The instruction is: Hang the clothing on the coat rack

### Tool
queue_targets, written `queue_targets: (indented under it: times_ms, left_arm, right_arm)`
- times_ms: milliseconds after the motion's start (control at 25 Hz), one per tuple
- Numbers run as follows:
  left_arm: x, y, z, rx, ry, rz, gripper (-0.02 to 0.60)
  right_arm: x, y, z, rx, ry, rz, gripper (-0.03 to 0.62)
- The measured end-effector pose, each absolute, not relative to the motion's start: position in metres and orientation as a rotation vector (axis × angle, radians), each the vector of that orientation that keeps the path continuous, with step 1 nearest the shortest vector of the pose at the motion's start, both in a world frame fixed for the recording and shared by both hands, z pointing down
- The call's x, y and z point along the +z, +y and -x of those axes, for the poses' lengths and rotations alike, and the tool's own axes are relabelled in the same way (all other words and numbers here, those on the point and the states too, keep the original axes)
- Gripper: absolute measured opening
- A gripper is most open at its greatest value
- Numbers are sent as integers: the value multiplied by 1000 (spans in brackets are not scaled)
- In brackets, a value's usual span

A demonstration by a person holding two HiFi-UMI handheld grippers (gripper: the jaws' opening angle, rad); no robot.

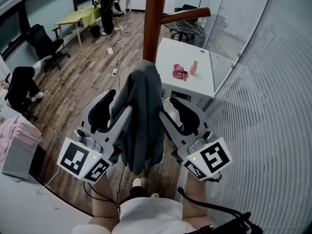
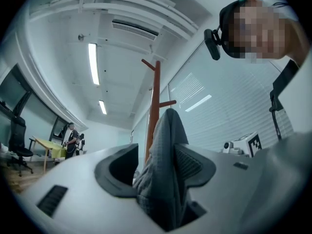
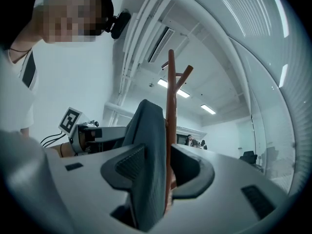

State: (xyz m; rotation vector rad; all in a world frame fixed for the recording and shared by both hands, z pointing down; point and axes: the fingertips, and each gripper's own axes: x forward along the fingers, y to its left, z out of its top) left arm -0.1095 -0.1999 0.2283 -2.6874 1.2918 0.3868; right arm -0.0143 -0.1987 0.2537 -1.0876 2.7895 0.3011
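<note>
A dark grey garment (image 1: 141,121) hangs in a long fold right against the front of the brown wooden coat rack (image 1: 153,18), its top bunched against the pole below the rack's angled peg. Whether a lower peg carries it is hidden by the cloth.

The fabric looks soft, limp and light, with a fine waffle weave. It will likely sag and slide rather than hold shape, so the best hold is probably high up, near the bunched top or collar.

On either side of the pole, the left gripper (image 2: 163,156) and the right gripper (image 3: 165,160) both have jaws spread wide. The cloth hangs loosely between each pair and brushes one ribbed pad, with a clear gap at the other. Neither clamps it.

Behind the rack stands a white table (image 1: 195,87) holding a crumpled pink cloth (image 1: 180,72) and a small pinkish bottle (image 1: 194,68). To the rack's right runs a ribbed glass wall (image 1: 263,82), close enough to crowd the right gripper. To its left, cables (image 1: 117,52) trail over the wooden floor.
</note>
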Motion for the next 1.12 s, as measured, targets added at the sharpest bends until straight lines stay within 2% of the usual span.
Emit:
queue_targets:
  times_ms: [440,520,560,720,760,1120]
  left_arm:
    - [202,-177,117,503,1238,2597,222]
    - [197,-176,123,539,1259,2575,219]
    - [196,-175,126,554,1271,2568,207]
    - [198,-177,134,527,1358,2497,30]
    - [199,-178,135,505,1379,2480,15]
    - [201,-183,137,488,1421,2478,12]
  right_arm:
    - [244,-200,-3,263,2700,1087,156]
    - [233,-198,-11,267,2620,1100,95]
    - [228,-196,-15,267,2577,1104,49]
    - [223,-194,-22,297,2529,1142,26]
    - [224,-194,-22,305,2529,1150,21]
    - [222,-195,-24,361,2526,1200,18]
